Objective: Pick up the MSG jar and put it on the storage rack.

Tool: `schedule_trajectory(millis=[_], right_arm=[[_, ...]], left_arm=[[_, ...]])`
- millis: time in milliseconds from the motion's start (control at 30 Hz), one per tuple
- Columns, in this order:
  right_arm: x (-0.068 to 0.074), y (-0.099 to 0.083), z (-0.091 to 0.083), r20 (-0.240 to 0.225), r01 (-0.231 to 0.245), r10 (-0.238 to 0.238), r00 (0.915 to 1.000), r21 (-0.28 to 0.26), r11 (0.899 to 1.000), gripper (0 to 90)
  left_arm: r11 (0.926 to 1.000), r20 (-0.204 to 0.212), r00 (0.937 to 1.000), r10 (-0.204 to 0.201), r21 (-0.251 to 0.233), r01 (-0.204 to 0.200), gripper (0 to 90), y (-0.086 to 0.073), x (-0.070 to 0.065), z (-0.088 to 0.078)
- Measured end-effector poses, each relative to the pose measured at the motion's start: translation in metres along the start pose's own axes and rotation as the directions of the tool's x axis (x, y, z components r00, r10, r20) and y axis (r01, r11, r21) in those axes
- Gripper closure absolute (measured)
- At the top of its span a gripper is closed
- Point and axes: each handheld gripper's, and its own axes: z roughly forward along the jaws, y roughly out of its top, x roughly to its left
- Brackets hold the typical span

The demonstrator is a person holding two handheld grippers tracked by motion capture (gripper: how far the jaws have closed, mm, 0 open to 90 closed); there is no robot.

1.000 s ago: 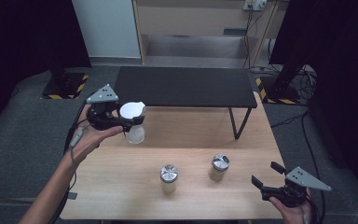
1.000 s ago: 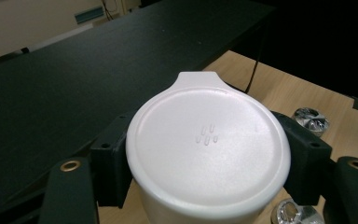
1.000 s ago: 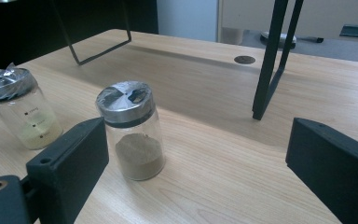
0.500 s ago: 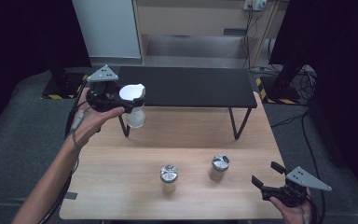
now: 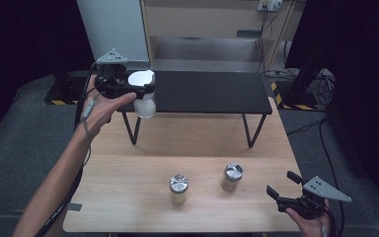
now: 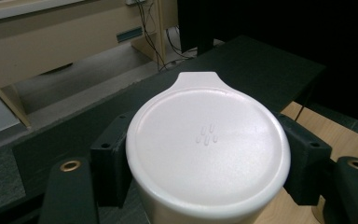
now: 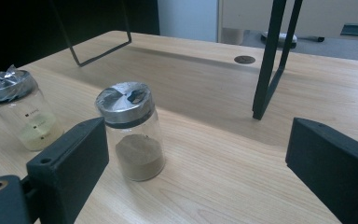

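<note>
**White-lidded jar held up at the black shelf's left end**

The left gripper [image 5: 128,88] has its jaws clamped on a clear jar with a white lid [image 5: 143,94], one black jaw on each side just under the lid; the left gripper view looks straight down on that lid [image 6: 208,151]. The jar hangs upright in the air, off the counter [image 5: 143,207], at the front left end of the black shelf [image 5: 212,91] that stands on thin legs across the counter's far half. Its base looks about level with the shelf top, though I can't tell from here whether it clears the edge.

To my eye this is the carrying step: the jar seems bound for the shelf and is not yet set down. The next move calls for bringing it in over the black surface, keeping it upright, lowering until the base sits flat, and only then easing the jaws apart.

The right gripper [image 5: 287,191] rests at the counter's near right corner, jaws wide with nothing between them. Ahead of it stand two metal-capped jars, one with brown powder [image 7: 133,133] and one with pale powder [image 7: 21,112], near each other but apart.
</note>
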Motion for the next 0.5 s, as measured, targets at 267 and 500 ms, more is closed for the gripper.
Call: schedule_trajectory(millis=[267,500], right_arm=[[-0.001,0.0,0.0,-0.001,-0.006,0.006,1.0,-0.001,1.0,6.3],[-0.001,0.0,-0.001,-0.003,-0.009,0.009,1.0,-0.003,1.0,6.3]], left_arm=[[0.9996,-0.033,0.999,-0.029,-0.008,0.029,30.1,0.012,0.003,0.017],[0.998,-0.07,0.9957,-0.061,-0.02,0.06,30.1,0.016,0.007,0.033]])
